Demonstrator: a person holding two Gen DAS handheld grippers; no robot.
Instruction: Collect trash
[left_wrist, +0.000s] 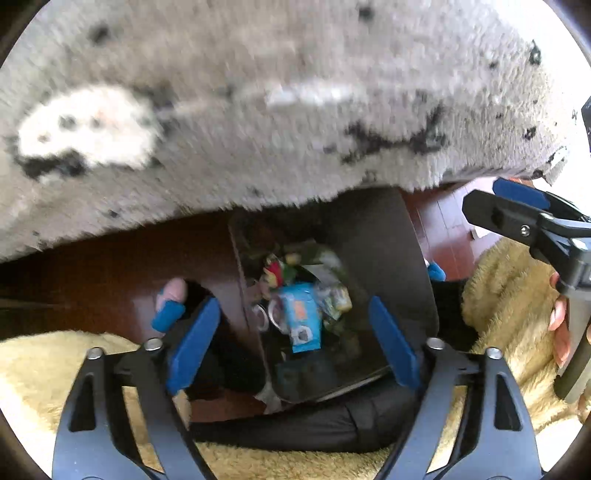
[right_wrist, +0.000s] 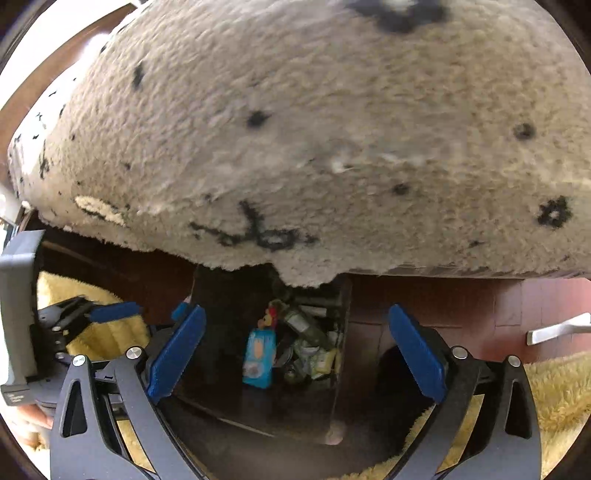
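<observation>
**Both grippers spread above the trash bin**

The left gripper (left_wrist: 295, 332) and right gripper (right_wrist: 295, 350) stand wide apart, nothing between the pads. Below them the dark bin (left_wrist: 399, 266) holds wrappers, among them a blue packet (right_wrist: 258, 358). A grey shag rug (right_wrist: 314, 129) overhangs its far rim.

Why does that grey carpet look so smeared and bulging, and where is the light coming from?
Left wrist view: the grey rug is streaked with motion blur, while the blue packet in the dark bin stays fairly sharp. Right wrist view: the rug is crisper but bulges from fisheye distortion. Both views blow out to white at the upper corners, suggesting bright daylight there.
</observation>
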